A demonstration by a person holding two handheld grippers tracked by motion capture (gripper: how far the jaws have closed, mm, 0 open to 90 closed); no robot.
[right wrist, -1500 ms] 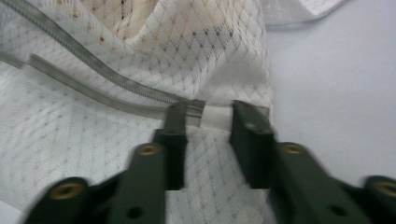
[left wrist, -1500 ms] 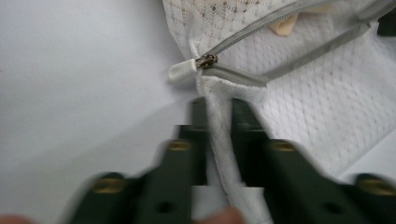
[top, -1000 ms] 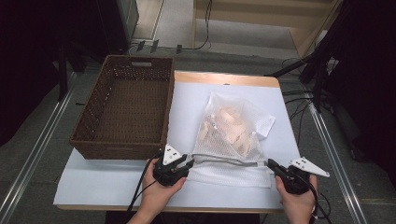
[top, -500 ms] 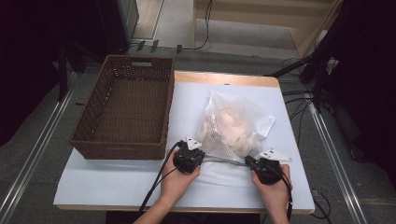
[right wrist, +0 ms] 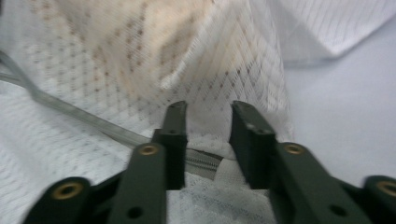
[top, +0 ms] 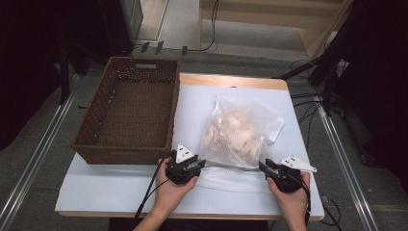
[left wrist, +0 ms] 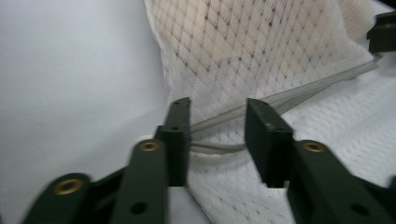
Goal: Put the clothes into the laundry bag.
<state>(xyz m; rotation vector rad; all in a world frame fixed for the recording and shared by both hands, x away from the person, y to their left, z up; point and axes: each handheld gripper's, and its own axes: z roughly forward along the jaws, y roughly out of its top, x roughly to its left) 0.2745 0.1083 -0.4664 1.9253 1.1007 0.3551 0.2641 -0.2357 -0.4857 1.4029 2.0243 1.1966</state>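
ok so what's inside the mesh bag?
The white mesh bag holds a pale beige, lumpy bundle, probably soft items piled together. The netting blurs it, so what the items are and how many cannot be told. The underside is covered.

Empty brown wicker basket point(top: 127, 115) sits on white table point(top: 115, 185), left side.

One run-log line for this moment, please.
left claw: open, just opening, at mesh bag zipper end | right claw: open, just opening, at other end | basket: empty
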